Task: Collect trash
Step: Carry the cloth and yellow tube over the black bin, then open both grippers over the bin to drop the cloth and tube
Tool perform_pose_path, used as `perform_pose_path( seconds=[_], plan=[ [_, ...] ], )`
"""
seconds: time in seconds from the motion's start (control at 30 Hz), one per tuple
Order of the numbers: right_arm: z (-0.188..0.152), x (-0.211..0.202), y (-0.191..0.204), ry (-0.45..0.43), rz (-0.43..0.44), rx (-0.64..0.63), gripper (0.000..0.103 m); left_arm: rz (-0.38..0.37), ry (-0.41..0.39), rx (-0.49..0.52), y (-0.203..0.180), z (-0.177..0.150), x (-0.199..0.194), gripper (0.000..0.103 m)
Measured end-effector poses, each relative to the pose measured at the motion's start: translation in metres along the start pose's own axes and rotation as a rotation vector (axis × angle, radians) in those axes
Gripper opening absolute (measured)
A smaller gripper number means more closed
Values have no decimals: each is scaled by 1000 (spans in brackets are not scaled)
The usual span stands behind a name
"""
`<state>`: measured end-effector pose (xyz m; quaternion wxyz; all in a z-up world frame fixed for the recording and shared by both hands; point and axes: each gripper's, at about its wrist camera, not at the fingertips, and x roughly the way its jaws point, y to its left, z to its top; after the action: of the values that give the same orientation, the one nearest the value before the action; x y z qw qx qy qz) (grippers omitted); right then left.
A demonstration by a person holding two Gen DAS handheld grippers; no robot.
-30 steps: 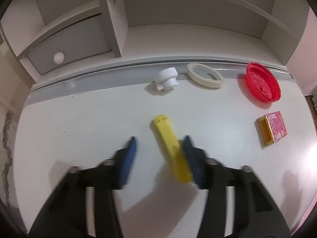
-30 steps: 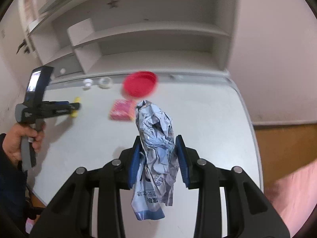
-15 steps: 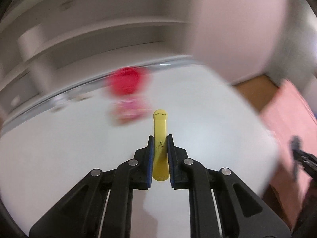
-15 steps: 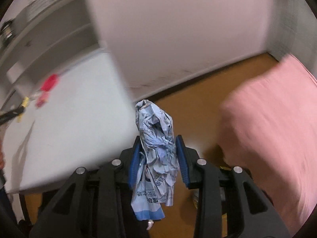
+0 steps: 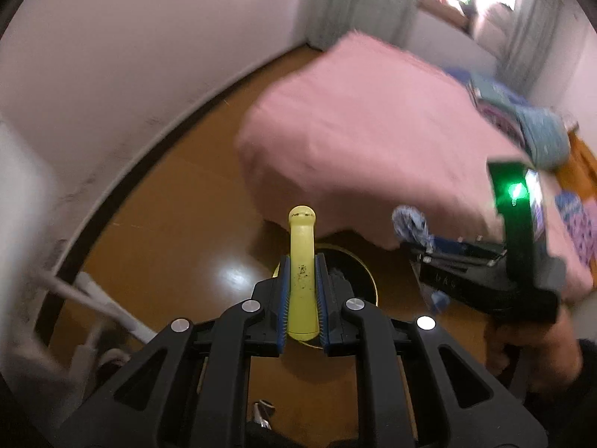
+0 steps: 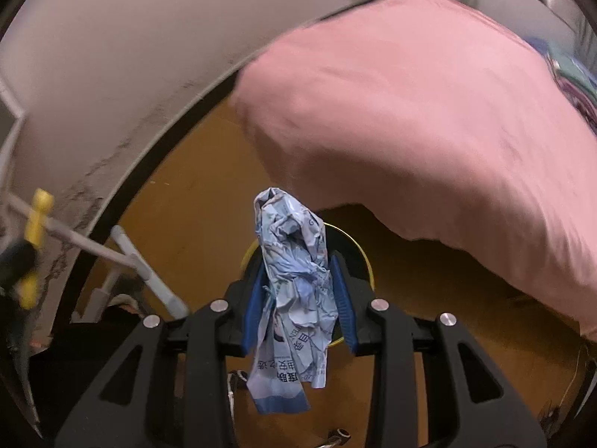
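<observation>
My left gripper (image 5: pixel 302 280) is shut on a yellow plastic stick (image 5: pixel 301 261) that points forward over a round black bin with a yellow rim (image 5: pixel 367 280) on the wooden floor. My right gripper (image 6: pixel 296 283) is shut on a crumpled blue-and-white wrapper (image 6: pixel 294 280) and holds it above the same bin (image 6: pixel 363 261). In the left wrist view the right gripper (image 5: pixel 421 246) with the wrapper (image 5: pixel 412 224) shows to the right of the bin. In the right wrist view the yellow stick (image 6: pixel 35 220) shows at the far left.
A bed with a pink cover (image 6: pixel 429 112) overhangs the floor right behind the bin. A white wall with a dark skirting board (image 5: pixel 112 186) curves along the left. White desk legs (image 6: pixel 141 268) stand at the lower left. Clothes (image 5: pixel 537 138) lie on the bed.
Both grippers have swung away from the white desk to the floor beside the bed. The left one closed on the yellow stick a second ago. The right one still holds the wrapper.
</observation>
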<state>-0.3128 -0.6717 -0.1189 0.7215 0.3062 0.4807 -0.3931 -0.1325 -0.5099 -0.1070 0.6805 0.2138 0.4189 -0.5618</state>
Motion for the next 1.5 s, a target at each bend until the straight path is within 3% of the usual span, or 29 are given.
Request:
perform_pose_path(
  seconds=[0.07,0.17,0.37,0.47,0.57,0.7,0.83,1.27,1.3,1.33,1.37,1.4,1.43,1.5],
  plan=[
    [-6,20,-11,39,-29,32,35,-38,52,-13,-14,-5,42,12],
    [-14,50,-29,118,0,99,35,-54,107,-28,-22,-17,92,12],
    [-27,80,-34,194,8,120,35,-106,146,-64,-12,-42,136,12],
    [-32,90,-34,218,6,112,35,-71,169,-45,-7,-58,147,12],
    [-30,92,-34,219,8,115,35,-98,157,-91,8,-59,147,12],
    [-24,86,-30,192,17,122,38,-97,174,-81,7,-65,152,12],
    [-22,80,-28,163,29,129,55,-115,167,-74,6,-64,151,12],
    [-20,79,-32,167,34,147,58,-123,184,-47,-5,-64,161,13],
    [-20,78,-32,164,33,150,59,-119,180,-41,-7,-64,161,14],
    [-20,77,-33,161,35,152,59,-112,177,-33,-9,-64,162,25],
    [-20,77,-33,159,36,154,59,-112,177,-29,-11,-64,163,50],
    [-20,76,-34,157,36,156,59,-105,175,-27,-12,-64,162,62],
    [-21,76,-35,156,35,159,59,-93,160,-23,-13,-65,161,68],
    [-22,74,-37,155,34,166,59,-93,146,-21,-13,-64,159,69]
  ],
)
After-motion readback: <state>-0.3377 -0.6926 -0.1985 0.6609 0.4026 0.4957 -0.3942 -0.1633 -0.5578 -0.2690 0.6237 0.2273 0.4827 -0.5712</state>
